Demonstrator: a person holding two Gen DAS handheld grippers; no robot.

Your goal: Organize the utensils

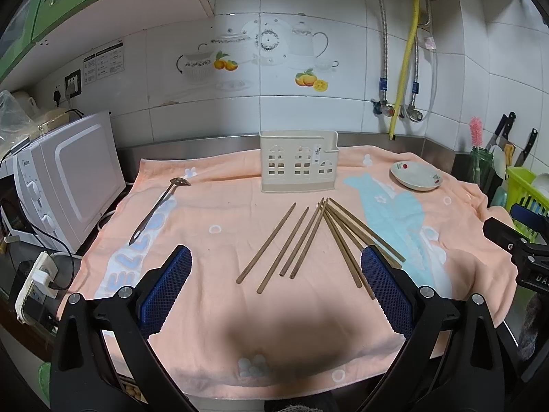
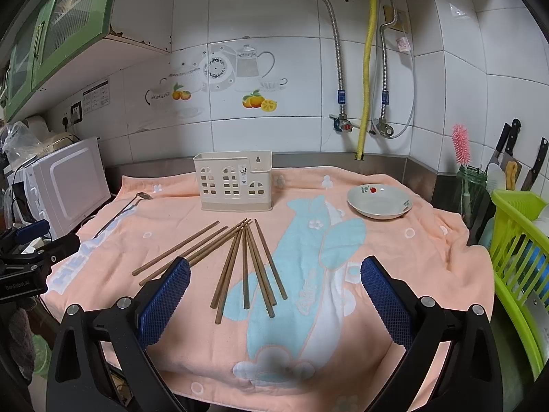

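Nine brown wooden chopsticks (image 2: pixel 240 261) fanned loose before the empty cream slotted holder (image 2: pixel 235 187) (awaiting sorting); left gripper (image 1: pixel 276 269) and right gripper (image 2: pixel 274 279) both spread wide, grasping nothing

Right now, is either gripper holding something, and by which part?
Nothing is held. The left gripper and right gripper are both open above the chopsticks.

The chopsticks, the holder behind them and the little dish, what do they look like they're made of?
Chopsticks: probably wood or bamboo, matte brown with no shine. Holder: most likely moulded plastic, cream and smooth, with cut-out windows and a hanging slot. Dish: seemingly glazed ceramic, glossy white with painted red and green motifs, though melamine can't be ruled out.
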